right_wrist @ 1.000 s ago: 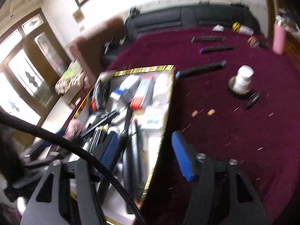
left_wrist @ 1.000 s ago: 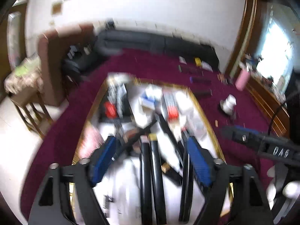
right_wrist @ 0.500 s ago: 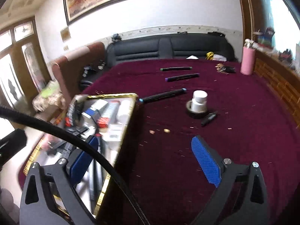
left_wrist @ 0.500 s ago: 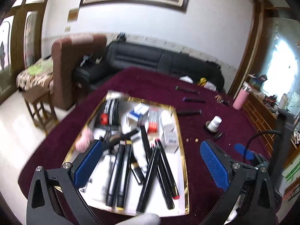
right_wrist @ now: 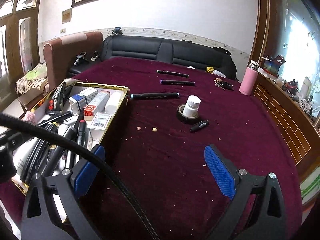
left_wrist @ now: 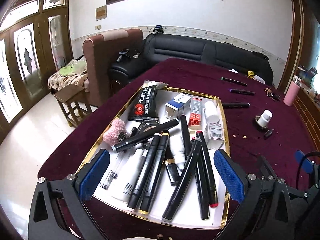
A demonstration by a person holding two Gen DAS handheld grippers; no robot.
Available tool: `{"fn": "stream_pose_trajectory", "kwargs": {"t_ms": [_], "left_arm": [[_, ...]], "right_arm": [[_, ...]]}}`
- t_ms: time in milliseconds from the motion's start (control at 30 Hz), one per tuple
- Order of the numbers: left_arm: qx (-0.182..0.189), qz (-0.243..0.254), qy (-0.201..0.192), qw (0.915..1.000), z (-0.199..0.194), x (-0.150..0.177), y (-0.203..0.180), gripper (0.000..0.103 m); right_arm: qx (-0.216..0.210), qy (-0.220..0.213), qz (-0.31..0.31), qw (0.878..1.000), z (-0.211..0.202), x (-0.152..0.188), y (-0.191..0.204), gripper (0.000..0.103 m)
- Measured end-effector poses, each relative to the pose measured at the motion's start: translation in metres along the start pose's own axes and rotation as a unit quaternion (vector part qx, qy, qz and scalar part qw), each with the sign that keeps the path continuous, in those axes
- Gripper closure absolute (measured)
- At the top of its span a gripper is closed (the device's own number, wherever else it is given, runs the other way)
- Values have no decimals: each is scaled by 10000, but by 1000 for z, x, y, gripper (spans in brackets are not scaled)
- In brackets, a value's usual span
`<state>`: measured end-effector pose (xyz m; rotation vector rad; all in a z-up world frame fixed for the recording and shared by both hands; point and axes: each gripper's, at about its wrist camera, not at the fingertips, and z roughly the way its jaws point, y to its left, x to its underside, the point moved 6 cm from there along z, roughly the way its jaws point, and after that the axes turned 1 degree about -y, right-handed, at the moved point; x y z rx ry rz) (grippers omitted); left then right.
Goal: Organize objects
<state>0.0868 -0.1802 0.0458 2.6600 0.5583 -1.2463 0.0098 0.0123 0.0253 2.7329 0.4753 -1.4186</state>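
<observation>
Right gripper (right_wrist: 154, 172): jaws spread wide, nothing between the pads, poised over bare maroon tablecloth (right_wrist: 170, 160). Left gripper (left_wrist: 162, 172): likewise spread and empty, poised over the near end of the gold-rimmed tray (left_wrist: 227, 132), already crowded with markers and boxes.

Outward from the right gripper, at about 12 o'clock: loose blue-capped marker (right_wrist: 155, 96) on the cloth, one end close beside the tray's far right corner. Long axis running 9 to 3 o'clock, crosswise to the fingers. Beyond it, a purple-capped marker (right_wrist: 177, 82) and a green-capped marker (right_wrist: 172, 73), parallel and farther off. At about 1 o'clock: white bottle (right_wrist: 192, 106) standing inside a tape roll (right_wrist: 187, 118), small black pen (right_wrist: 199, 126) just beside.

Judgement: loose items all lie on the right gripper's side, well apart from the left; nearest marker likely next, requiring a wrist turn so the jaws close across the barrel.
</observation>
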Motion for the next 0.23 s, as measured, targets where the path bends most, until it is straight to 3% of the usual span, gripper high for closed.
{"fn": "stream_pose_trajectory", "kwargs": {"t_ms": [233], "left_arm": [[-105,43,-167,9998,-4,-4,5,1]], "right_arm": [[8,58,-37,10000,-2,1,2,3]]}}
